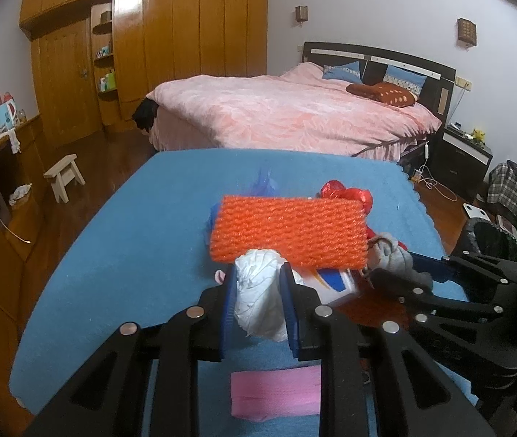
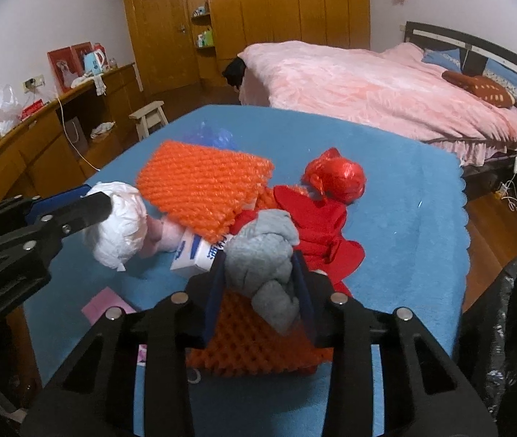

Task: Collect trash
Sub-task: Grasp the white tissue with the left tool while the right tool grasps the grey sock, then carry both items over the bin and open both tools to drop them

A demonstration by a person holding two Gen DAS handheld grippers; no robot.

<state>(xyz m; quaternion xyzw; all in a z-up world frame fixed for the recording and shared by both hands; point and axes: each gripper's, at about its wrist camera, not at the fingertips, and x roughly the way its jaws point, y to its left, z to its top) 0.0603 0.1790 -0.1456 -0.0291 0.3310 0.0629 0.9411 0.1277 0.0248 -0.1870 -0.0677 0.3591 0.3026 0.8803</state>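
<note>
On the blue-covered table [image 1: 131, 236] lies a pile of trash. My left gripper [image 1: 258, 273] is shut on a crumpled white wad [image 1: 258, 298], held just above the cloth; the right wrist view shows this left gripper [image 2: 100, 196] and white wad [image 2: 120, 225] too. My right gripper [image 2: 258, 262] is shut on a grey cloth wad [image 2: 262, 255], with both pads pressed against its sides. An orange foam net [image 2: 203, 185] lies behind both. A red bag ball [image 2: 334, 178], red wrapping [image 2: 313, 225], a white-blue box [image 2: 200, 251] and a second orange net [image 2: 251, 346] sit around the grey wad.
A black bin with a liner [image 2: 505, 327] stands off the table's right edge. A pink sheet [image 1: 276, 393] lies near the front edge, blue plastic [image 1: 265, 182] behind the net. Beyond are a pink bed [image 1: 287, 113], a wooden stool [image 1: 63, 176] and a sideboard [image 2: 40, 138].
</note>
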